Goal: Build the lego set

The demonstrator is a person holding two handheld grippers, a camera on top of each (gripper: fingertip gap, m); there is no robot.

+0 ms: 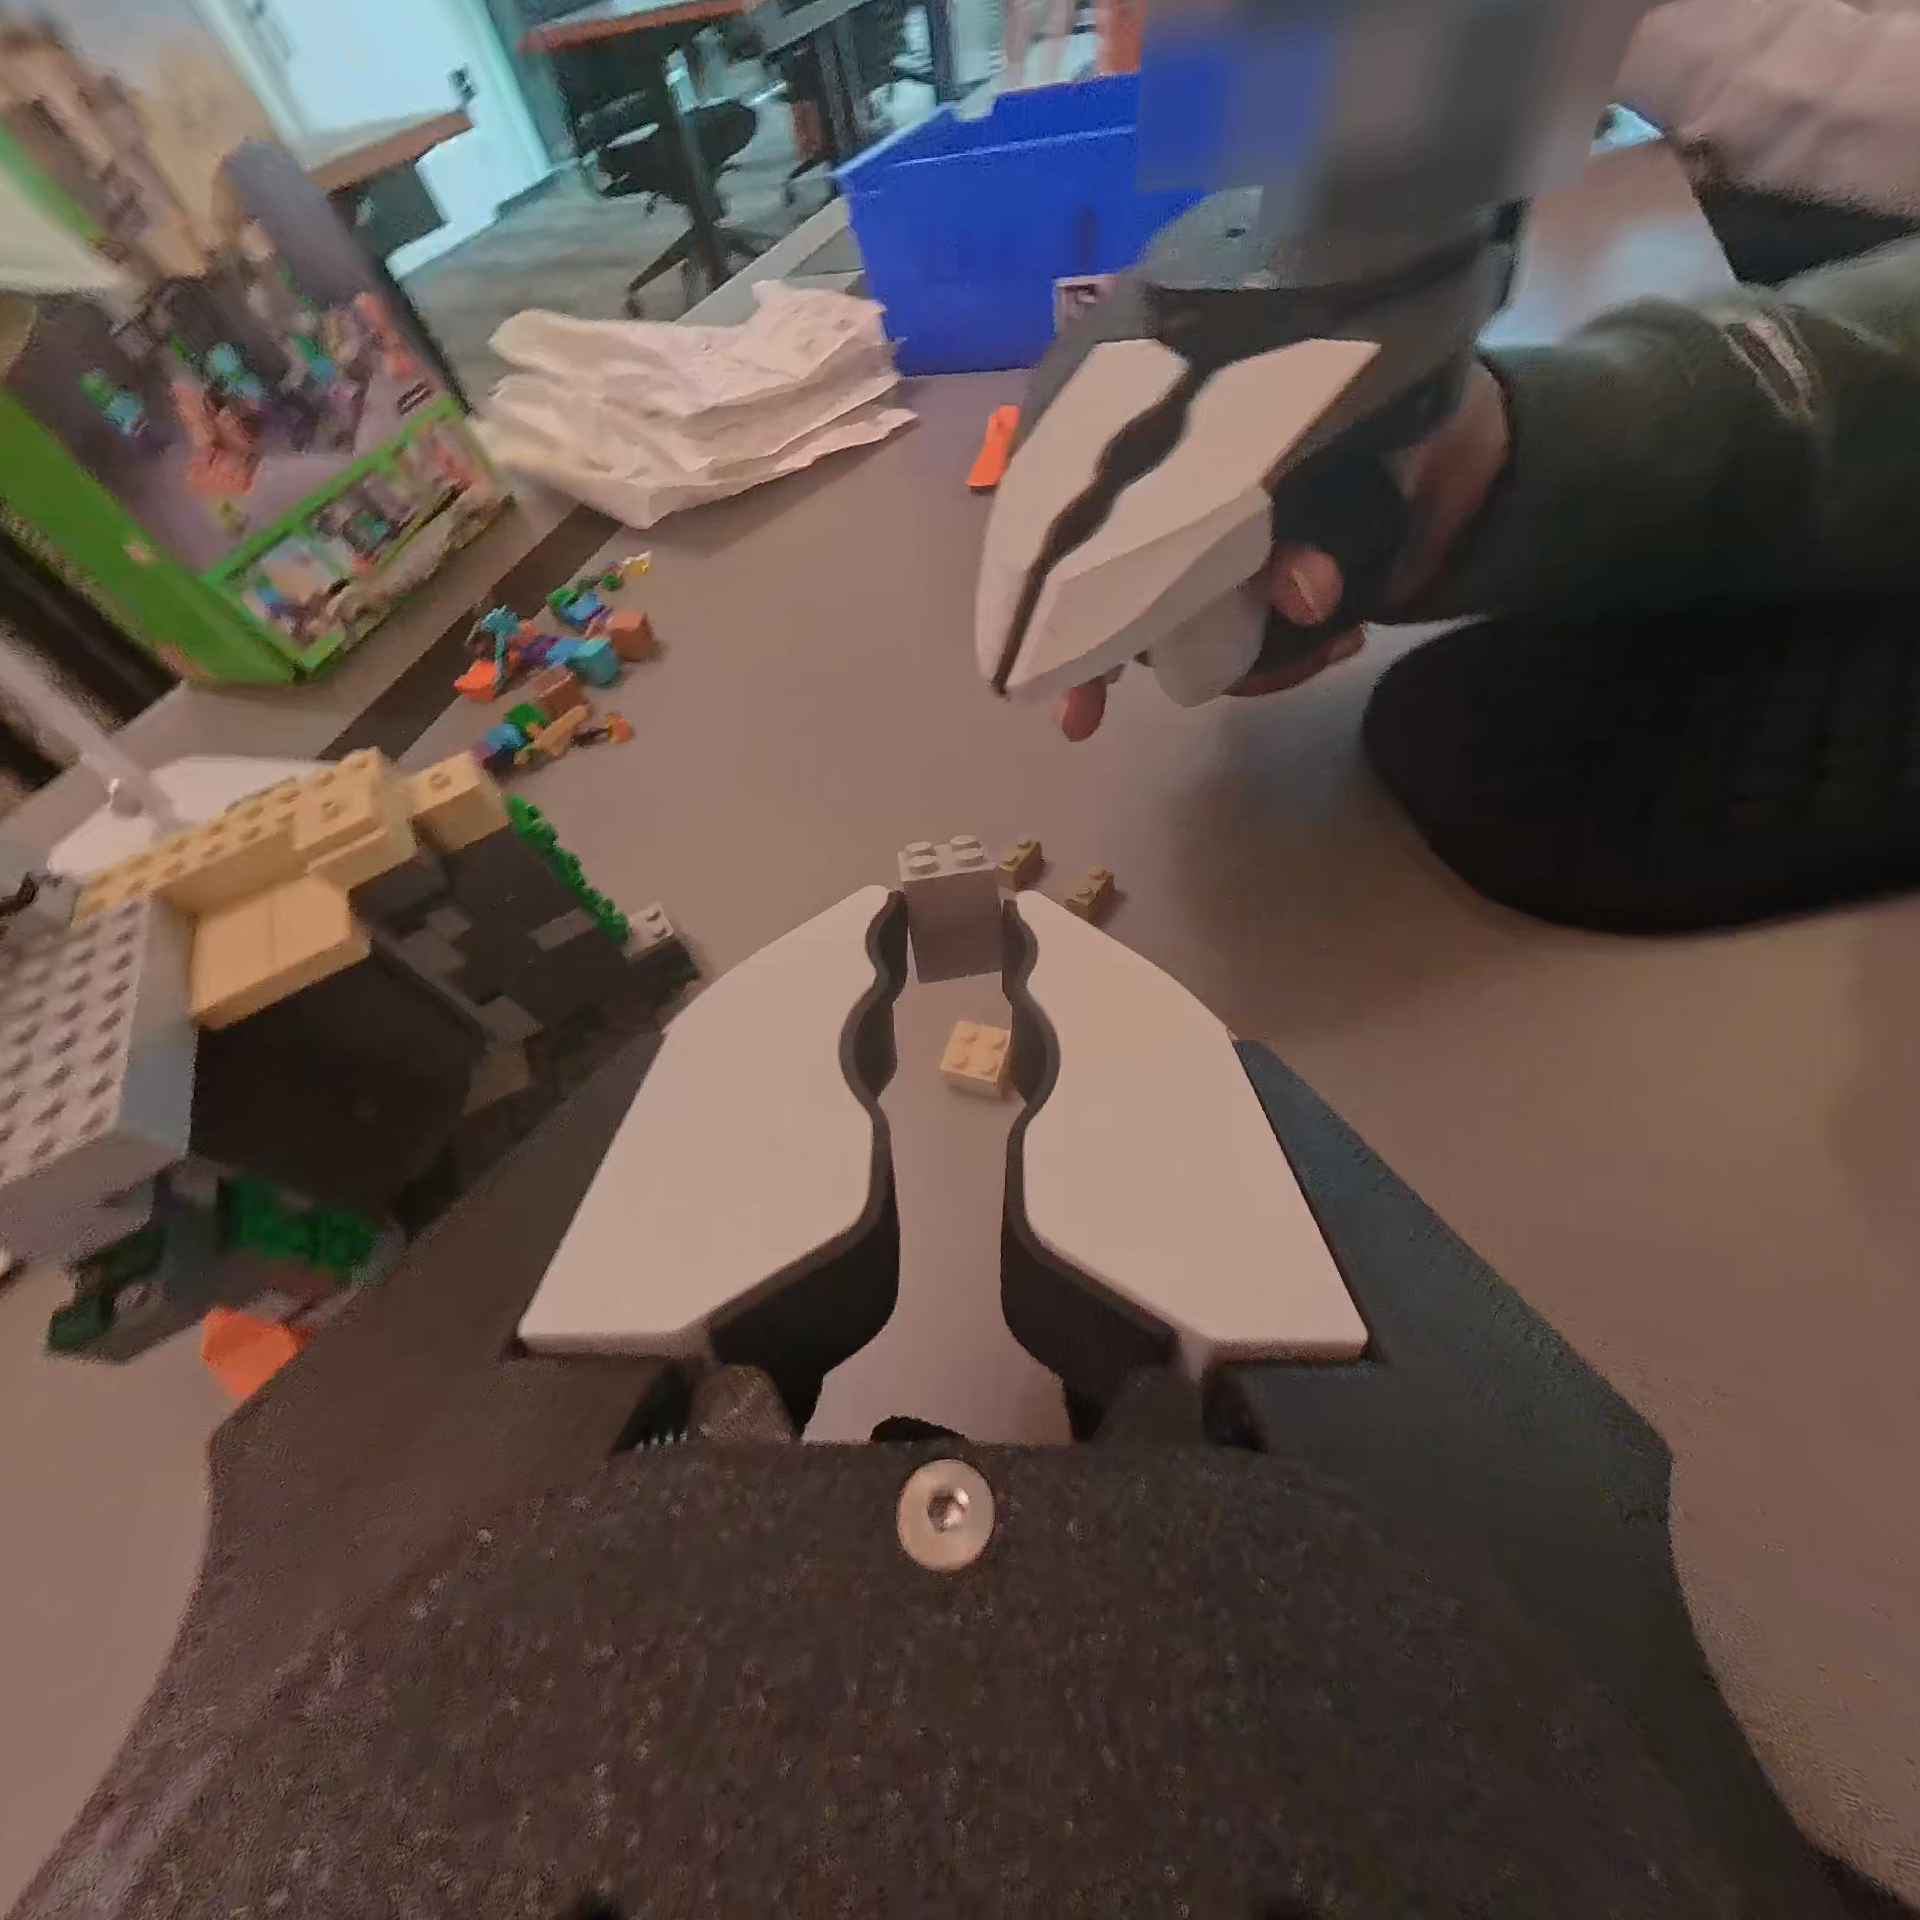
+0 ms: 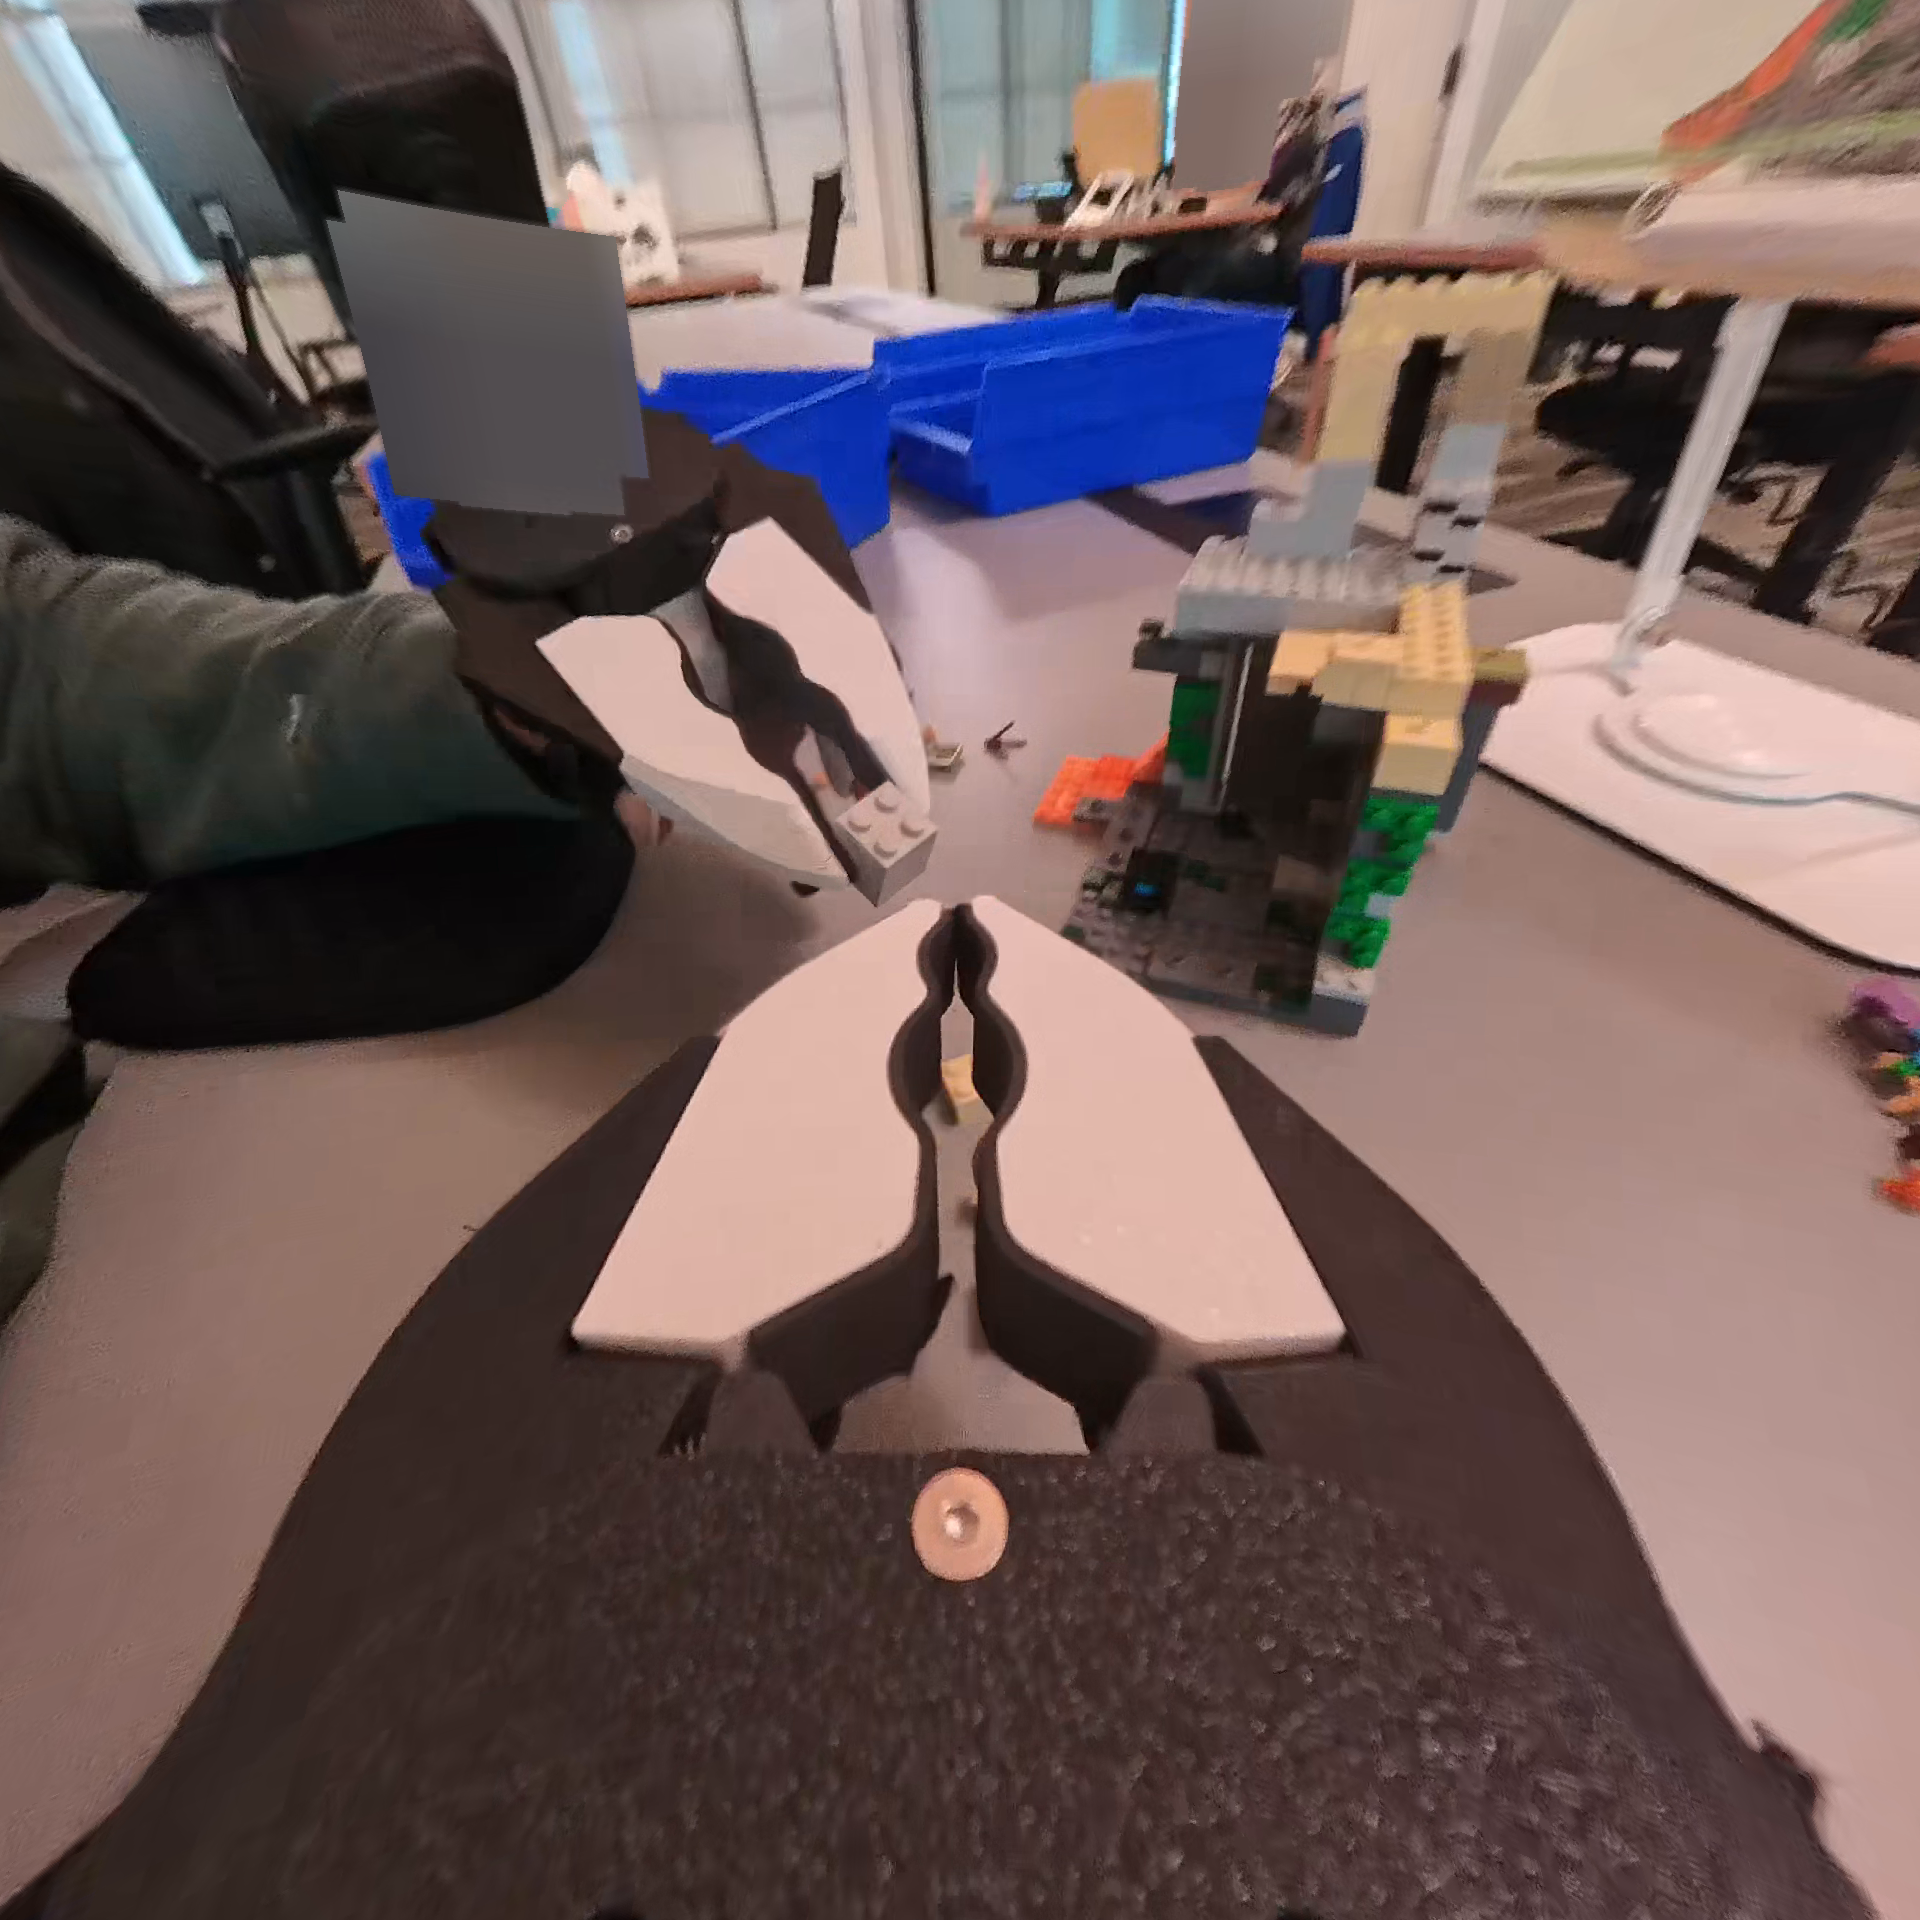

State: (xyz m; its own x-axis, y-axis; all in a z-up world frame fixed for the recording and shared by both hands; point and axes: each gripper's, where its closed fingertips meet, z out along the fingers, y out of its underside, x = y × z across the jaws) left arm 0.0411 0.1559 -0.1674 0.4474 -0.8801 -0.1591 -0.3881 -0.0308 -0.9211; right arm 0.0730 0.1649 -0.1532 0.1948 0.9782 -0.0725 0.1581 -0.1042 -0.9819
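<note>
My left gripper [image 1: 951,906] is shut on a grey 2x2 brick [image 1: 954,935] and holds it upright above the grey table. The right wrist view shows this gripper [image 2: 868,821] with the grey brick [image 2: 891,844] at its tips. My right gripper [image 2: 958,914] is shut and empty, just below and right of that brick. It also shows in the left wrist view [image 1: 1006,675], hovering beyond the brick. A tan 2x2 brick [image 1: 977,1057] lies on the table under both grippers [image 2: 961,1091]. The part-built lego model [image 1: 395,935] stands to the left [image 2: 1320,779].
Two small tan pieces [image 1: 1089,891] lie past the grey brick. Loose coloured pieces and figures [image 1: 561,665], the set's box [image 1: 239,468], white paper bags [image 1: 686,405], an orange piece [image 1: 992,447] and blue bins [image 2: 1039,416] stand farther off. A white lamp base [image 2: 1714,727] is right. Spacing between my two grippers at the tips: around 5 centimeters.
</note>
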